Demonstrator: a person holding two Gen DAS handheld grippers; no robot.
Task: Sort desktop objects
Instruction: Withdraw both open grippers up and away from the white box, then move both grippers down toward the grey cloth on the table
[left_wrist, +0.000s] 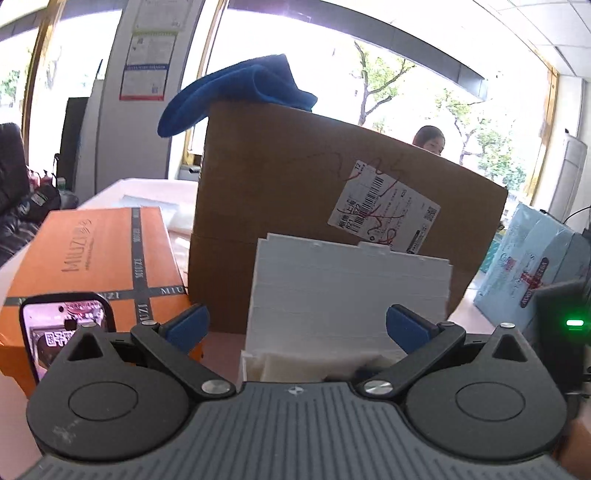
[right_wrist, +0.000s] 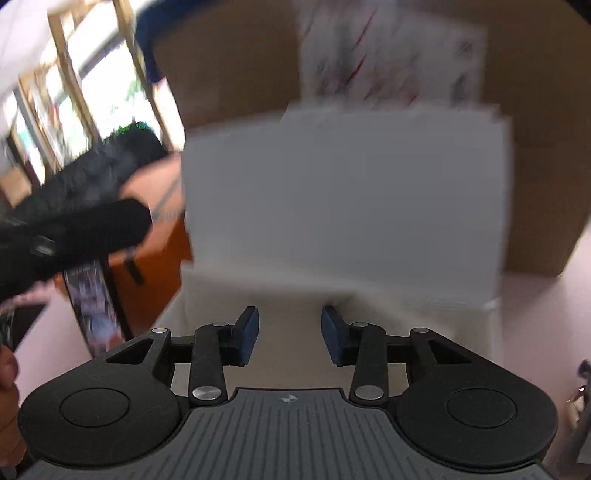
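A white open-topped box (left_wrist: 351, 288) with a tall back wall stands in front of a brown cardboard carton (left_wrist: 280, 177). My left gripper (left_wrist: 297, 328) is open wide just above the box's near rim, with nothing between its blue pads. The right wrist view is blurred by motion. There my right gripper (right_wrist: 290, 339) is open over the white box (right_wrist: 347, 199), its pads empty. The black body of the left gripper (right_wrist: 74, 206) shows at the left of that view.
A blue cloth (left_wrist: 240, 96) lies on top of the carton. An orange box (left_wrist: 96, 258) sits to the left with a phone (left_wrist: 62, 332) leaning on it. At the right is a pale blue tissue pack (left_wrist: 535, 258). A person (left_wrist: 428, 138) is behind the carton.
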